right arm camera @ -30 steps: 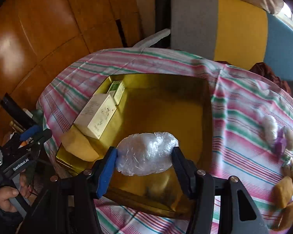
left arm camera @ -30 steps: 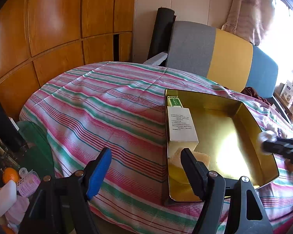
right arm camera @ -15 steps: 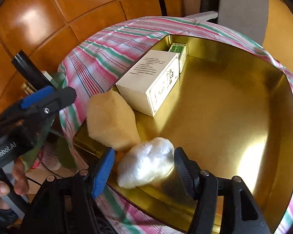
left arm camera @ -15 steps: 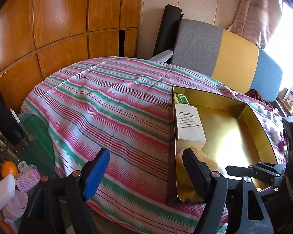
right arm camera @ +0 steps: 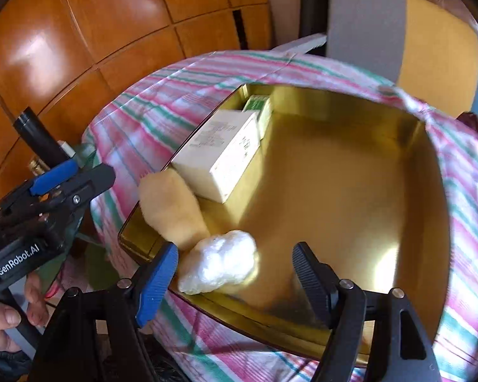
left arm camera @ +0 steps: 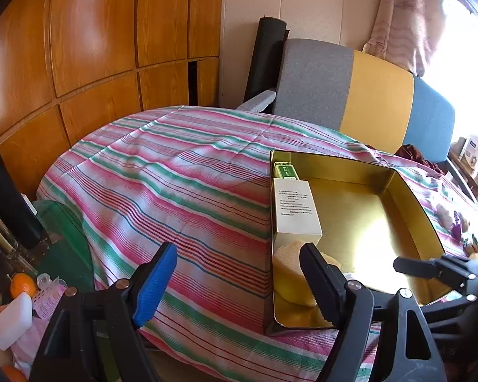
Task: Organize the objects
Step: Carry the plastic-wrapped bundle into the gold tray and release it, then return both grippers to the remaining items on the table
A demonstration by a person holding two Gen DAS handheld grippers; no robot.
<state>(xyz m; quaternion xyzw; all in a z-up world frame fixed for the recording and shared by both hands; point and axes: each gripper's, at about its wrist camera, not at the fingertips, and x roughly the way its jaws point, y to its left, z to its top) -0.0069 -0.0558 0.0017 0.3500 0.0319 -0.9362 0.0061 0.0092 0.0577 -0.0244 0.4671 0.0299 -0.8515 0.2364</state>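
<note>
A gold tin tray (right arm camera: 350, 172) (left arm camera: 408, 197) lies on the striped tablecloth. In it are a white box (right arm camera: 220, 152) (left arm camera: 294, 207), a small green box (right arm camera: 258, 108) (left arm camera: 285, 172), a yellow sponge-like lump (right arm camera: 172, 207) (left arm camera: 290, 273) and a white plastic-wrapped bundle (right arm camera: 221, 261). My right gripper (right arm camera: 235, 273) is open, its jaws apart just above the near rim, the bundle lying free between and ahead of them. My left gripper (left arm camera: 239, 273) is open and empty at the tray's left near corner; it also shows in the right wrist view (right arm camera: 63, 178).
The striped cloth (left arm camera: 175, 184) covers a round table. A grey, yellow and blue chair back (left arm camera: 350, 89) stands behind it. Small items lie on the cloth at the far right (left arm camera: 452, 219). Clutter with an orange (left arm camera: 22, 283) sits low at left. Wooden panels (left arm camera: 95, 47) form the wall.
My right gripper carried the white bundle down into the tray, opened and released it beside the yellow lump, then drew back slightly. The left gripper stayed open, shifting little.
</note>
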